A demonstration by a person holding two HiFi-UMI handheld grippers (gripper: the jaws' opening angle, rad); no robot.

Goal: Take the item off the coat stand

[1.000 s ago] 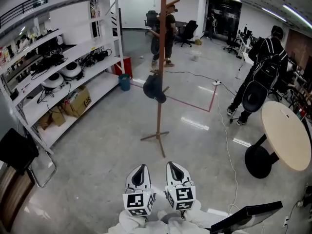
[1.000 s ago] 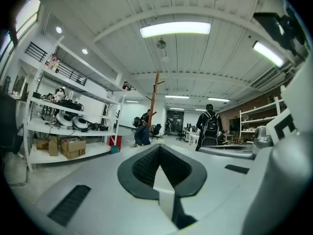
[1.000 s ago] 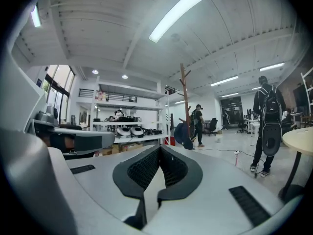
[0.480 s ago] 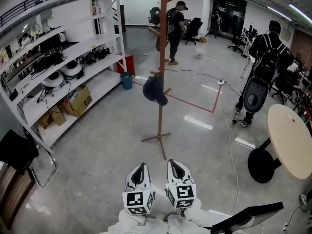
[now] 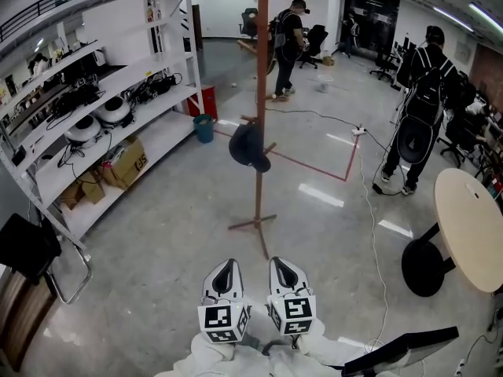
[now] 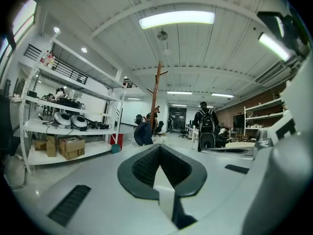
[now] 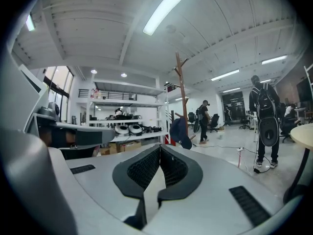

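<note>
Both grippers have their jaws pressed together on nothing, the left gripper (image 5: 228, 268) and the right gripper (image 5: 280, 265) side by side low in the head view, the hands holding them hidden behind the marker cubes (image 5: 222, 323). Well ahead, the dark cap (image 5: 249, 146) hangs partway up the wooden coat stand (image 5: 260, 69), whose top is cut off; how it catches the peg is too small to tell.

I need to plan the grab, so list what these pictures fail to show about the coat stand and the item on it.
Coat stand top: cut off by the upper edge in the head view.
Dark item: where it catches its peg is covered by the item itself in the head view; too small in both gripper views to identify.
</note>
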